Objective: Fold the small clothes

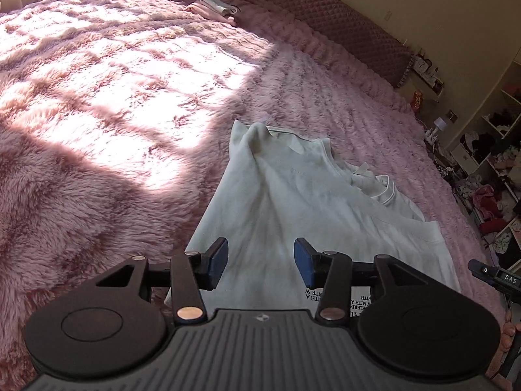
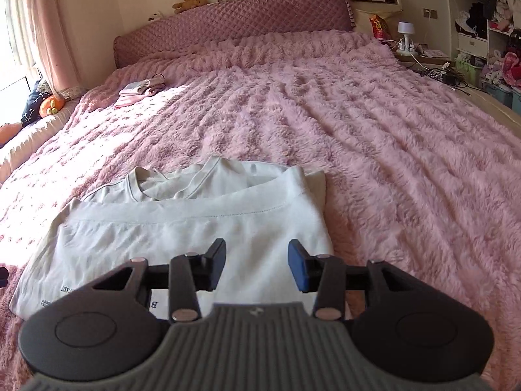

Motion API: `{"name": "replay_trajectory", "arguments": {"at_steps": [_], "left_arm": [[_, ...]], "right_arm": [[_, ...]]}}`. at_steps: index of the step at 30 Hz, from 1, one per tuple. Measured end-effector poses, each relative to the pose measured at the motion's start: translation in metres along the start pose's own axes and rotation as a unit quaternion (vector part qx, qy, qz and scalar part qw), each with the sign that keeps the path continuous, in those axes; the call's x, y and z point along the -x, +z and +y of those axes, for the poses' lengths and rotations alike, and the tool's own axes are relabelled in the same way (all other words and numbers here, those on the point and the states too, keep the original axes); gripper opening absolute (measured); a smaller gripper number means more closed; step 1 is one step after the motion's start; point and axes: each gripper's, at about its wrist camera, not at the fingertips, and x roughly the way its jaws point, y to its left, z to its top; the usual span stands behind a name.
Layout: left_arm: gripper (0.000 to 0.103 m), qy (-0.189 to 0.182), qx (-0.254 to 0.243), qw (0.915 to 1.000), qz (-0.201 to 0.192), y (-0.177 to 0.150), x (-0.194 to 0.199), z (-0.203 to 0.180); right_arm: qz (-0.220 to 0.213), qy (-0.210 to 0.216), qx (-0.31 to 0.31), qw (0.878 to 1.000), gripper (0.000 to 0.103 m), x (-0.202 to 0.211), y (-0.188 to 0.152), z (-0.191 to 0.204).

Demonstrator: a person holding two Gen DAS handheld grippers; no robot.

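Hovering over white t-shirt [image 2: 182, 228]: left gripper [image 1: 260, 262] and right gripper [image 2: 257, 265], both with jaws apart, nothing between the pads. Shirt lies folded on pink fluffy blanket [image 2: 374, 150], hem edge doubled toward the collar. Small pile of folded clothes [image 2: 140, 93] sits well beyond shirt, near the headboard [image 2: 234, 22].

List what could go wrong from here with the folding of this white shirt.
1. The white shirt lies on a deep fluffy pink blanket; a claw reaching for an edge may pinch blanket pile along with the cloth.
2. One far corner stands bunched up, so the next fold could trap a lump.
3. Both the left claw and right claw are open above the shirt with nothing between the pads; the loose top layer may slide out of line.
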Motion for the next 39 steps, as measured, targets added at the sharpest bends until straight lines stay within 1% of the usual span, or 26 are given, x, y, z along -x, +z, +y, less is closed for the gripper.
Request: {"name": "replay_trajectory", "arguments": {"at_steps": [1, 2, 3, 5, 8, 9, 12, 15, 18, 20, 22, 25, 28, 35, 37, 38, 39], "left_arm": [[0.059, 0.000, -0.004, 1.0000, 0.006, -0.001, -0.005, -0.006], [0.060, 0.003, -0.009, 0.9998, 0.015, -0.004, -0.012, -0.013], [0.060, 0.008, -0.010, 0.9997, 0.022, -0.006, -0.017, -0.017], [0.060, 0.009, -0.009, 0.9993, 0.034, -0.011, -0.025, -0.023], [0.062, 0.012, -0.006, 0.9987, 0.048, -0.016, -0.033, -0.026], [0.062, 0.019, -0.008, 0.9981, 0.057, -0.018, -0.036, -0.027], [0.062, 0.026, -0.009, 0.9971, 0.071, -0.020, -0.041, -0.026], [0.063, 0.028, -0.006, 0.9965, 0.079, -0.020, -0.044, -0.025], [0.066, 0.030, -0.010, 0.9961, 0.082, -0.020, -0.046, -0.027], [0.073, 0.028, -0.016, 0.9959, 0.084, -0.021, -0.048, -0.029], [0.077, 0.029, -0.023, 0.9955, 0.087, -0.021, -0.050, -0.032], [0.083, 0.029, -0.025, 0.9954, 0.088, -0.021, -0.054, -0.034], [0.084, 0.033, -0.026, 0.9951, 0.089, -0.021, -0.055, -0.035], [0.086, 0.038, -0.028, 0.9954, 0.083, -0.023, -0.054, -0.038], [0.086, 0.040, -0.033, 0.9953, 0.082, -0.023, -0.054, -0.039], [0.086, 0.043, -0.036, 0.9950, 0.083, -0.023, -0.053, -0.040], [0.086, 0.045, -0.037, 0.9951, 0.080, -0.024, -0.053, -0.042]], "right_arm": [[0.006, 0.003, -0.002, 1.000, 0.039, -0.015, 0.010, 0.012], [0.012, 0.000, -0.002, 1.000, 0.042, -0.028, 0.019, 0.023], [0.017, -0.003, 0.002, 1.000, 0.049, -0.042, 0.027, 0.036], [0.010, -0.003, 0.018, 1.000, 0.052, -0.067, 0.043, 0.059], [0.013, -0.011, 0.047, 0.999, 0.053, -0.108, 0.066, 0.092], [0.014, -0.013, 0.053, 0.998, 0.053, -0.121, 0.073, 0.101], [0.022, -0.037, 0.082, 0.996, 0.054, -0.161, 0.092, 0.124], [0.030, -0.067, 0.124, 0.990, 0.056, -0.196, 0.101, 0.142], [0.045, -0.088, 0.144, 0.985, 0.056, -0.227, 0.103, 0.148], [0.059, -0.096, 0.151, 0.982, 0.057, -0.241, 0.099, 0.150], [0.071, -0.102, 0.163, 0.979, 0.057, -0.255, 0.094, 0.151], [0.082, -0.109, 0.172, 0.976, 0.057, -0.264, 0.086, 0.151], [0.082, -0.106, 0.170, 0.976, 0.058, -0.261, 0.078, 0.150], [0.082, -0.095, 0.185, 0.975, 0.058, -0.229, 0.059, 0.151], [0.082, -0.093, 0.183, 0.975, 0.060, -0.216, 0.053, 0.150], [0.088, -0.094, 0.177, 0.976, 0.063, -0.210, 0.050, 0.149], [0.096, -0.091, 0.170, 0.976, 0.063, -0.205, 0.045, 0.148]]}}
